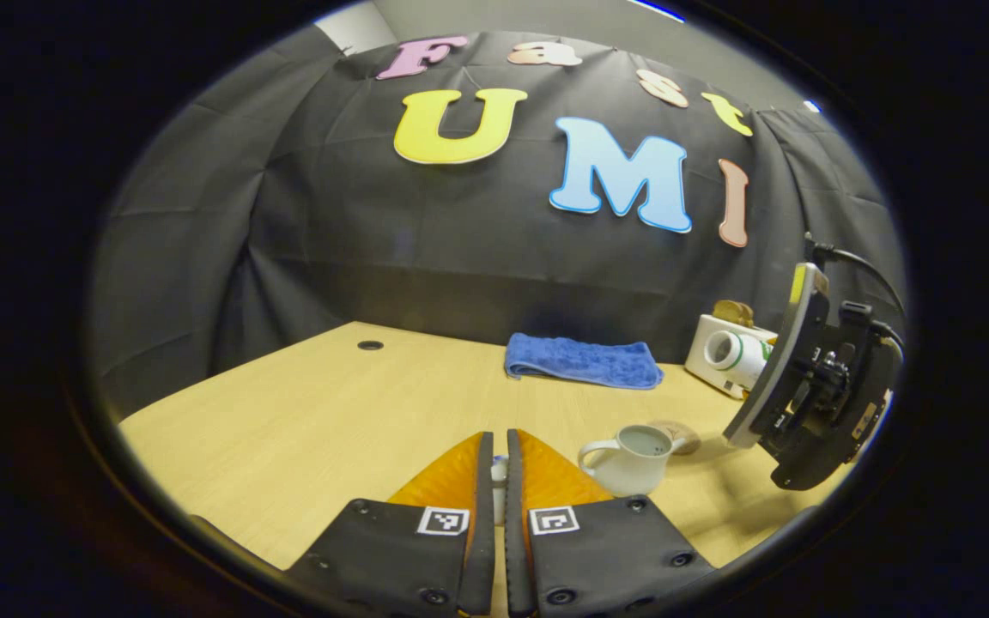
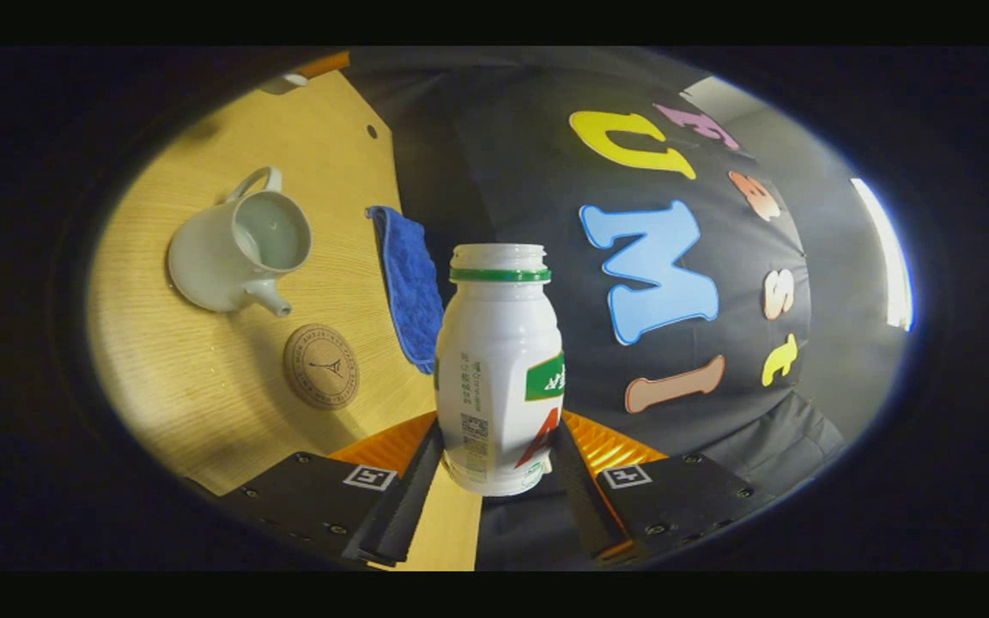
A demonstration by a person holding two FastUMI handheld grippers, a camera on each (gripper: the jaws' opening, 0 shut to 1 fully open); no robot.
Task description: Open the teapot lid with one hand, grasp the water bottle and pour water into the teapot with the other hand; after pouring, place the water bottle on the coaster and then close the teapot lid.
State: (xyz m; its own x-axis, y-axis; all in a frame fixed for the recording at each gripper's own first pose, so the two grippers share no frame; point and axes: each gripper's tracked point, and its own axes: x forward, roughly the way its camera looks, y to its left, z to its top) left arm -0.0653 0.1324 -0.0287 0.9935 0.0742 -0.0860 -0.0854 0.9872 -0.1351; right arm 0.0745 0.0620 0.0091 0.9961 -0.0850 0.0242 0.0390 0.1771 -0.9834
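Note:
In the left gripper view, my left gripper [image 1: 499, 439] is shut on a small white piece, the teapot lid [image 1: 499, 482], mostly hidden between the fingers. The white teapot [image 1: 630, 461] stands open on the table just to its right, with liquid inside. The round cork coaster [image 1: 680, 436] lies behind it. My right gripper [image 1: 812, 386] hovers at the far right, shut on the white water bottle [image 1: 739, 352], which is tilted sideways. In the right gripper view, the uncapped bottle [image 2: 499, 369] sits between the fingers of the right gripper [image 2: 499, 433], with the teapot [image 2: 237, 245] and coaster [image 2: 321, 366] to the left.
A folded blue towel [image 1: 585, 360] lies at the back of the wooden table [image 1: 306, 421], also seen as the towel [image 2: 409, 283] beside the bottle. A white box [image 1: 705, 339] with a brown item on top stands at the back right. A cable hole [image 1: 369, 345] marks the table's far left.

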